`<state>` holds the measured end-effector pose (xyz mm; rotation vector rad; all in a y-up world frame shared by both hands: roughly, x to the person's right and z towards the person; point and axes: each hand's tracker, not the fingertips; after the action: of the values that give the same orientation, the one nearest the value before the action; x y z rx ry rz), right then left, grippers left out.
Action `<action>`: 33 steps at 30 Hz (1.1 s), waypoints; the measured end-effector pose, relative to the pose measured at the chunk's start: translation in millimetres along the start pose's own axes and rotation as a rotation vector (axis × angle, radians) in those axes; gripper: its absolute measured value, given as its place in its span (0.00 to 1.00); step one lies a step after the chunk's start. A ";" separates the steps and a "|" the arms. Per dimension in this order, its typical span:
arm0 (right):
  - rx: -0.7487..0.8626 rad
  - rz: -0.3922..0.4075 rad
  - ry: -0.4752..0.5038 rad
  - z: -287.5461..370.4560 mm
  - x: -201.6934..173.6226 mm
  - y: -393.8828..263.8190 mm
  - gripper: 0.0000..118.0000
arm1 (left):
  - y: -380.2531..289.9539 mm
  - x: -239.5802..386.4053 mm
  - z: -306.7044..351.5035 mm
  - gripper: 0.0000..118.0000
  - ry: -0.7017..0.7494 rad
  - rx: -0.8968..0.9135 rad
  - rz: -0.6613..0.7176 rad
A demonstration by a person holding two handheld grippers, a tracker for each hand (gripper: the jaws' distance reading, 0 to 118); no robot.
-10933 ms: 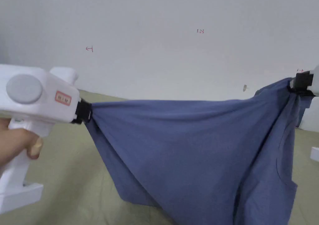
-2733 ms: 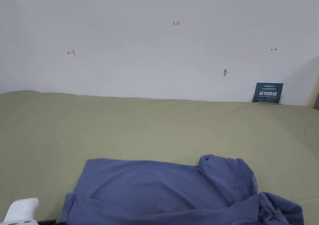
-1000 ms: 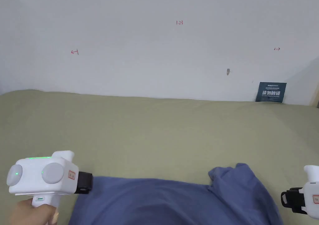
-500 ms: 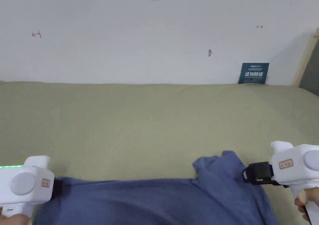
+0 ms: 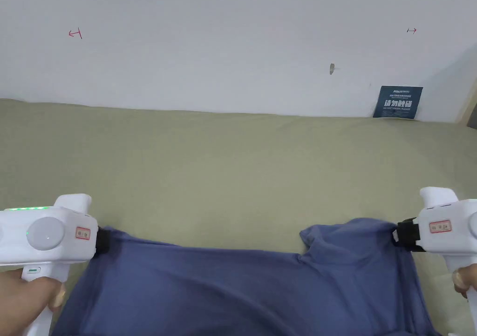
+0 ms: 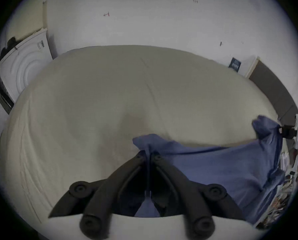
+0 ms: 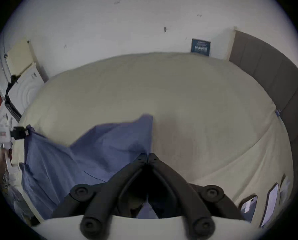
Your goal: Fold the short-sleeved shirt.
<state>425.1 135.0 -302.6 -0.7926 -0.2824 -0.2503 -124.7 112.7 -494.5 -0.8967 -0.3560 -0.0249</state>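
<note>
The blue short-sleeved shirt (image 5: 242, 290) is stretched wide between both grippers, just above the olive bed sheet (image 5: 233, 164). My left gripper (image 5: 103, 242) is shut on the shirt's left corner; in the left gripper view the jaws (image 6: 149, 154) pinch a bunch of blue cloth (image 6: 205, 165). My right gripper (image 5: 396, 235) is shut on the shirt's right corner, beside a raised fold of cloth (image 5: 335, 239). In the right gripper view its jaws (image 7: 147, 156) meet on the shirt (image 7: 92, 150). The shirt's lower part runs off the bottom of the head view.
A white wall (image 5: 233, 43) rises behind the bed, with a dark blue sign (image 5: 397, 102) leaning at its foot on the right. A brown headboard (image 7: 274, 81) stands to the right. A white appliance (image 6: 23, 70) stands left of the bed.
Both grippers closed on the shirt's far corners and drew apart, pulling the cloth taut. The right gripper moved outward to the right. The head camera tilted down a little.
</note>
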 end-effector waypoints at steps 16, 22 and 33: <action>0.112 0.010 0.069 140.4 6.4 -38.1 0.00 | -36.4 -26.1 141.1 0.04 -0.120 0.126 -0.032; 0.065 0.033 0.071 177.1 14.7 -95.2 0.00 | -108.7 -43.9 166.7 0.04 -0.144 0.109 0.026; -0.149 -0.125 0.023 148.9 61.2 -222.9 0.00 | -214.8 -65.2 148.2 0.04 -0.108 -0.084 0.124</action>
<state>387.0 85.6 -34.9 -0.9197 -0.2942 -0.4014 -265.8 83.4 -267.4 -1.0040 -0.4018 0.1238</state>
